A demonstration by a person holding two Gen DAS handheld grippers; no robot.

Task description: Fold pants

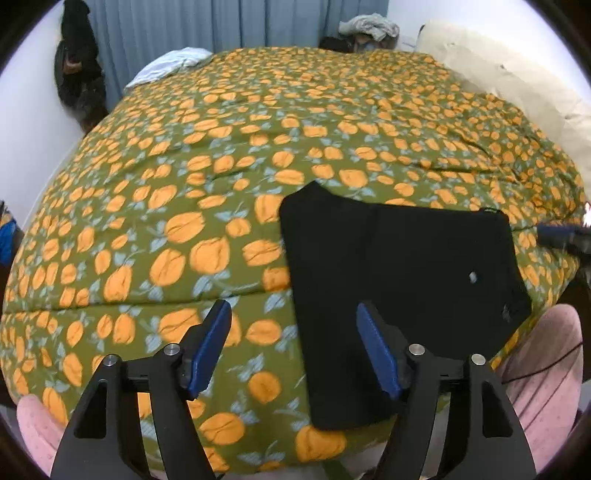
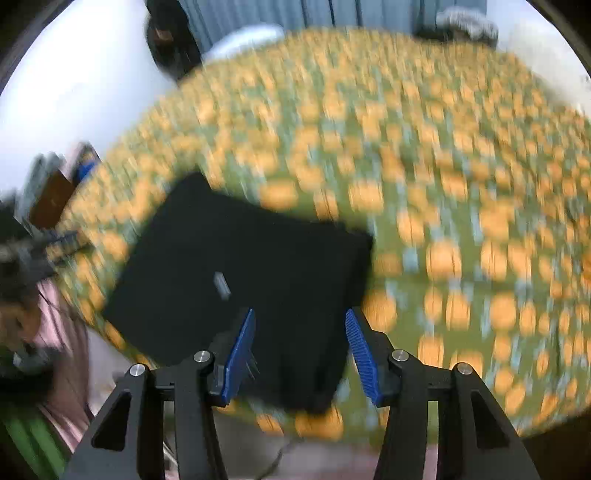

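Pants (image 1: 399,280) folded on bed (image 1: 221,155) — both tongs, left (image 1: 293,347) and right (image 2: 300,347), spread, empty; press edges flat.

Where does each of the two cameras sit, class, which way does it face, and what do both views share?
Left wrist: sits on the left gripper, looks forward over the bed; its open blue fingers show, with pink-clad legs at the bottom corners.
Right wrist: sits on the right gripper, faces the same bed, heavily blurred; its open blue fingers show.
Shared: the folded black pants on the orange-patterned bedspread, and the blue curtain behind.
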